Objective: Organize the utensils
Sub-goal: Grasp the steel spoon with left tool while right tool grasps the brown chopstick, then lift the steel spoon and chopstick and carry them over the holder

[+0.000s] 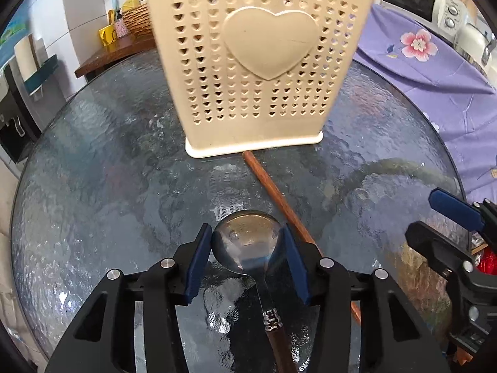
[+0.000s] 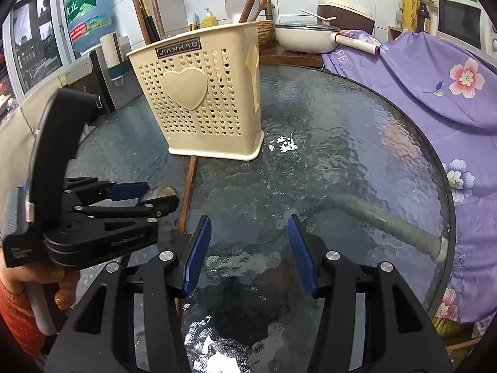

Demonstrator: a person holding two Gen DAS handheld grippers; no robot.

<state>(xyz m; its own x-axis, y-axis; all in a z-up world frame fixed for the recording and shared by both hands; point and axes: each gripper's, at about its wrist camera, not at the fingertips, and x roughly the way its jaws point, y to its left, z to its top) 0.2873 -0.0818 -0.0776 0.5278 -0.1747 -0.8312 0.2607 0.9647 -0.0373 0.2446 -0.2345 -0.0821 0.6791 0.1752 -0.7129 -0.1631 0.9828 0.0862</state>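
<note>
Left jaws clamp spoon [image 1: 245, 239], its handle cut off; right jaws apart.

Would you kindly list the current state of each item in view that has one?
Left gripper: pads against both sides of the spoon bowl.
Spoon: lying flat on the glass table, bowl up.
Chopstick: lying on the table beside the spoon.
Utensil holder: upright, utensils already standing inside.
Right gripper: open, empty.
</note>
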